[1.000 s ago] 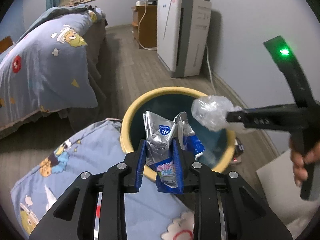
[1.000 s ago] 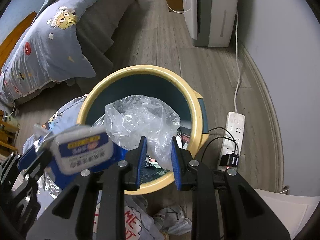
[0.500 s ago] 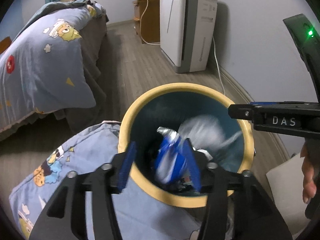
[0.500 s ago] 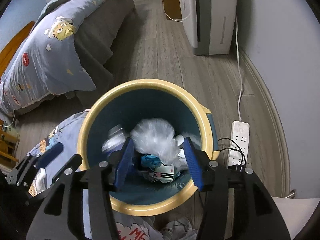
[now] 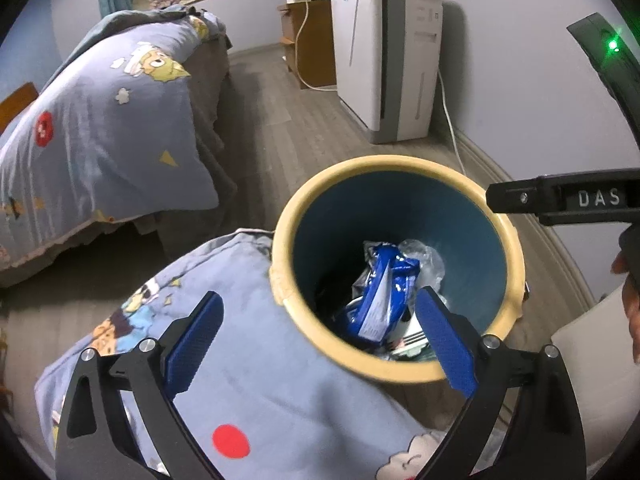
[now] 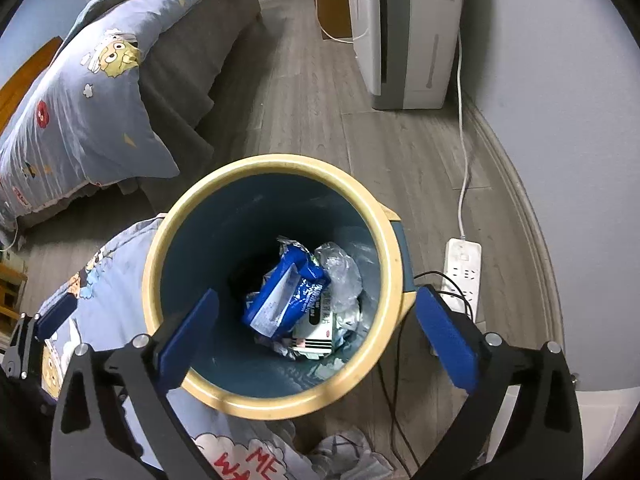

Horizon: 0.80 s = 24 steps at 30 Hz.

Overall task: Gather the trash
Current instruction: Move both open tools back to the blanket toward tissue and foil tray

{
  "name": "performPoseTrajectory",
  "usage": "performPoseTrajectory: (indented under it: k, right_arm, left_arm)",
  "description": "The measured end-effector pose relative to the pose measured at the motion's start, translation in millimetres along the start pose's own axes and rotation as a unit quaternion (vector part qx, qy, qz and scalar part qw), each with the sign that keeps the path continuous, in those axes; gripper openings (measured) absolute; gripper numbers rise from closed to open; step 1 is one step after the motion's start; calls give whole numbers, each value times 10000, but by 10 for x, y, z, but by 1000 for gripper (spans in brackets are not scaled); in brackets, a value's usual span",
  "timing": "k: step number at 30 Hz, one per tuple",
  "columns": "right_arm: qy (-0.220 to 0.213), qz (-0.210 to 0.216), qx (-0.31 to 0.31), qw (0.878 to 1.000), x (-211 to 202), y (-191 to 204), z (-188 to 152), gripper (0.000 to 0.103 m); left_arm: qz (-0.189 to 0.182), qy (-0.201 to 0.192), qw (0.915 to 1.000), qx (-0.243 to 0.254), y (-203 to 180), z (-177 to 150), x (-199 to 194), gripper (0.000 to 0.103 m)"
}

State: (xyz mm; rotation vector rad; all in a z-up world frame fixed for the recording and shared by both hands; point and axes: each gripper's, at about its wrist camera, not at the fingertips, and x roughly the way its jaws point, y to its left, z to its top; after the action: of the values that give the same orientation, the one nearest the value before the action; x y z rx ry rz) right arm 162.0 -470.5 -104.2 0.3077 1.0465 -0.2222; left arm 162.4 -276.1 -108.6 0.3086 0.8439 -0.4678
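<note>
A round bin with a cream rim (image 5: 352, 354) (image 6: 160, 248) and dark blue inside stands on the floor. At its bottom lie a blue and silver snack wrapper (image 5: 380, 292) (image 6: 286, 294) and a crumpled clear plastic bag (image 5: 424, 258) (image 6: 340, 270). My left gripper (image 5: 320, 330) hovers over the bin's near rim, its jaws opening wide with nothing between them. My right gripper (image 6: 316, 326) hangs above the bin's mouth, jaws also opening, empty. The right gripper's body (image 5: 560, 200) shows at the right edge of the left wrist view.
A cartoon-print blue quilt (image 5: 260, 400) (image 6: 80, 304) lies against the bin. A bed (image 5: 100, 128) stands at left. A white air purifier (image 5: 384, 60) (image 6: 408, 32) is by the far wall. A power strip (image 6: 462, 276) with cables lies right of the bin.
Both grippers opened. The wrapper fell from the left one and the plastic bag from the right one; both now lie in the bin.
</note>
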Motion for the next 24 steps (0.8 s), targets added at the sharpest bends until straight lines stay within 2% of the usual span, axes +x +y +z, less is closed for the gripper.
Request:
performPoseTrajectory:
  k: [6, 17, 20, 24]
  right_arm:
    - [-20, 56, -151, 9999, -174, 142, -17, 97]
    - [-232, 371, -891, 9951, -549, 814, -128, 97]
    - [-113, 540, -1080, 9926, -542, 1027, -209, 97]
    - [-71, 543, -1493, 9873, -523, 1318, -340, 97]
  left_arm:
    - [81, -34, 10000, 39, 173, -99, -279, 97]
    - [595, -29, 9981, -178, 836, -521, -1082, 97]
    - [739, -28, 9967, -342, 1065, -709, -1312, 98]
    - [933, 65, 9929, -733, 1398, -952, -1548, 98]
